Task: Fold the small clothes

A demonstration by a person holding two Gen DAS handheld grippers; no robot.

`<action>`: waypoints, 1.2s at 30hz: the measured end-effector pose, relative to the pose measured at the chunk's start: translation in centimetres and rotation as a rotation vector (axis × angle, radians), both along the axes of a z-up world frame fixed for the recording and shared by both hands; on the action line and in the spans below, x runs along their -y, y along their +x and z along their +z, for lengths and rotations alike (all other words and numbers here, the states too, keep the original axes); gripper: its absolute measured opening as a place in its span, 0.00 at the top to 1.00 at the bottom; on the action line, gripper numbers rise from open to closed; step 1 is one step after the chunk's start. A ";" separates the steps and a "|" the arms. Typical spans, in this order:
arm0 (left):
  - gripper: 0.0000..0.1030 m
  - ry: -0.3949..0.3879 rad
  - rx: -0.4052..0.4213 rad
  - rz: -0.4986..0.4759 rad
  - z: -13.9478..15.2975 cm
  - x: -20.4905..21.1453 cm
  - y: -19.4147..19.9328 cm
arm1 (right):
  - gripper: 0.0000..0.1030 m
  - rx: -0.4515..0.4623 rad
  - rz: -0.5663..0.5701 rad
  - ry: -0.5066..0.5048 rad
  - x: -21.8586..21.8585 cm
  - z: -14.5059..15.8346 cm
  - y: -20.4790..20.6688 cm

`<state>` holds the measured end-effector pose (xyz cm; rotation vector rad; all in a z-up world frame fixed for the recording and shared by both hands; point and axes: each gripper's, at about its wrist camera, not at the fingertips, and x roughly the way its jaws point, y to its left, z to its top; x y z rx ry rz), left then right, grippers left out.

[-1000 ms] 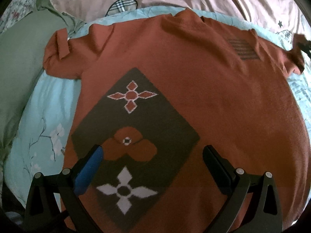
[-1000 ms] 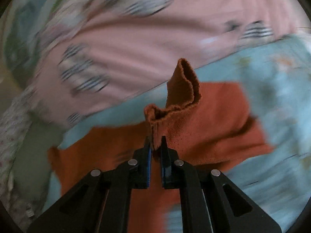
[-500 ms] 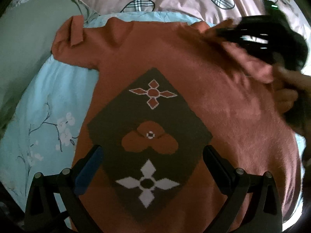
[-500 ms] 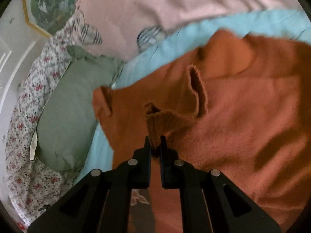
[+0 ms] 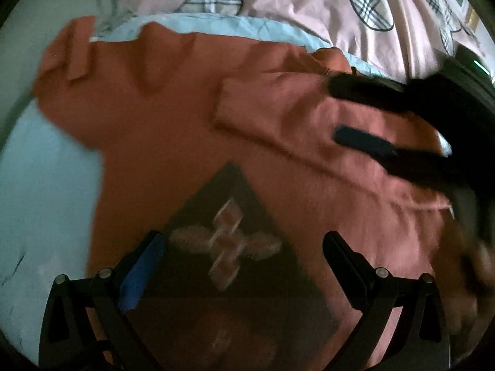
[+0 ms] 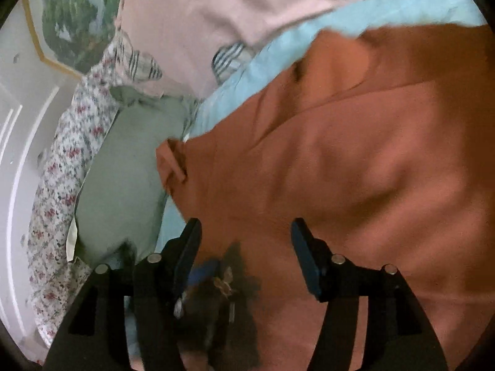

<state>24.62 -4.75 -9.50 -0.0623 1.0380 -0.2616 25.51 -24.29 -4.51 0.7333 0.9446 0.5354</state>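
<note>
the rust-orange sweater (image 5: 173,117) runs off the bottom and right edges of the left wrist view, so its hem cannot be seen. its dark diamond motif (image 5: 229,247) is smeared by motion blur and partly hidden behind the left tongs (image 5: 244,266). the right tongs (image 5: 365,114) appear there only as a black blur, their body cut off at the right edge. in the right wrist view the sweater's right part leaves the frame, and a dark blurred patch (image 6: 225,296) low between the fingers is unreadable.
</note>
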 end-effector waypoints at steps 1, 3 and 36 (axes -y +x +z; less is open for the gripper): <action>0.01 -0.002 -0.004 -0.007 -0.3 0.5 1.3 | 0.40 0.010 -0.034 -0.009 1.5 0.3 -1.3; 0.01 0.001 -0.016 0.018 -0.7 1.1 4.0 | 0.39 0.020 -0.095 -0.015 3.6 1.0 -3.3; 0.95 -0.073 0.183 0.046 1.4 -2.0 5.5 | 0.89 -0.091 -0.385 -0.426 20.0 -2.5 -1.3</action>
